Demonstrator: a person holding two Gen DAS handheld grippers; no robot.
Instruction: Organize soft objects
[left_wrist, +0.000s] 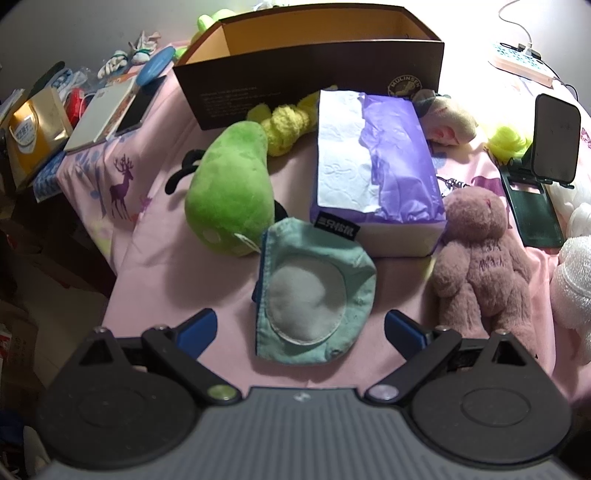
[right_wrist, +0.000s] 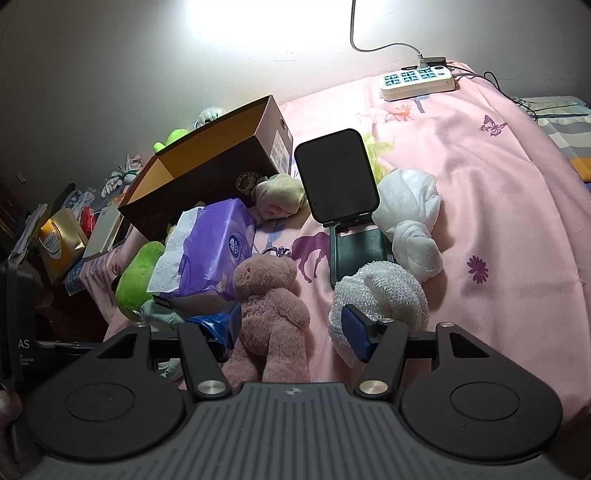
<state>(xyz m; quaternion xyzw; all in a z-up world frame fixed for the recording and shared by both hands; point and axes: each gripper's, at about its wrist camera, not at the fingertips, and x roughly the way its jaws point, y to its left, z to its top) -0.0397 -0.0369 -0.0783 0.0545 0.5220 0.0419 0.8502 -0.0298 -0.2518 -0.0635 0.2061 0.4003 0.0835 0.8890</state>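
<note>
On a pink bedsheet lie soft things: a teal pouch with a grey round patch (left_wrist: 314, 295), a green plush (left_wrist: 231, 188), a yellow plush (left_wrist: 286, 123), a pink teddy bear (left_wrist: 480, 258) and a purple tissue pack (left_wrist: 373, 166). An open brown box (left_wrist: 306, 74) stands behind them. My left gripper (left_wrist: 300, 332) is open, its blue fingers on either side of the pouch's near end. My right gripper (right_wrist: 291, 332) is open around the teddy bear's (right_wrist: 269, 299) legs. A white mesh sponge (right_wrist: 380, 295) and a white cloth bundle (right_wrist: 413, 218) lie to the right.
A black phone stand (right_wrist: 340, 184) sits behind the teddy. A white power strip (right_wrist: 417, 81) lies at the far edge by the wall. A beige plush (right_wrist: 280, 197) leans on the box. Books and bags (left_wrist: 74, 122) crowd the left side, off the bed's edge.
</note>
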